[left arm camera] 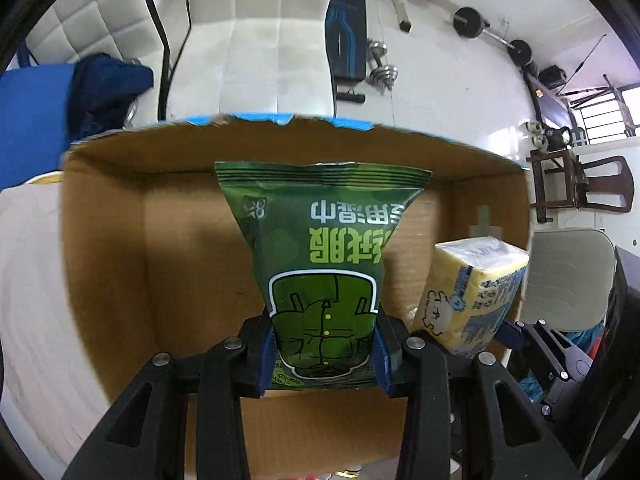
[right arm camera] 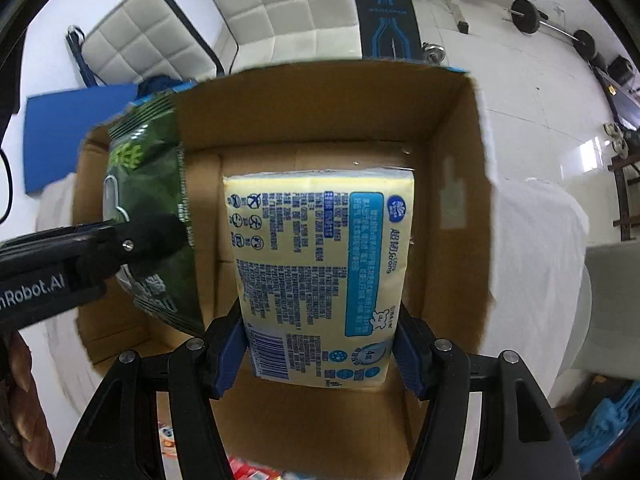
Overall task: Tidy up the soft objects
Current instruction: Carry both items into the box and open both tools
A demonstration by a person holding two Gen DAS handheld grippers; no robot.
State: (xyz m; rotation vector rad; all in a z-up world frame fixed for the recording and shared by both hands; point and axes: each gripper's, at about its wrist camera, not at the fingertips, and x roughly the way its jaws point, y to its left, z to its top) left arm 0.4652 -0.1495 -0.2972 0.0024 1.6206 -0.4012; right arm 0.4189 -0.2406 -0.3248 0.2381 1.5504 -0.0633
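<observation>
My left gripper [left arm camera: 324, 356] is shut on a green pack of wet wipes [left arm camera: 320, 264] and holds it over the open cardboard box [left arm camera: 120, 240]. My right gripper [right arm camera: 320, 356] is shut on a yellow tissue pack [right arm camera: 320, 272] and holds it over the same box [right arm camera: 452, 200]. The tissue pack also shows at the right in the left wrist view [left arm camera: 472, 296]. The green pack [right arm camera: 152, 216] and the left gripper's body show at the left in the right wrist view. The box floor under both packs looks bare.
The box stands on a white-covered surface [left arm camera: 32, 280]. A blue mat [right arm camera: 72, 136], white padded chairs [right arm camera: 280, 4], a workout bench [left arm camera: 346, 28] and barbell weights [left arm camera: 468, 22] lie beyond. Colourful packets [right arm camera: 248, 468] lie near the box's front edge.
</observation>
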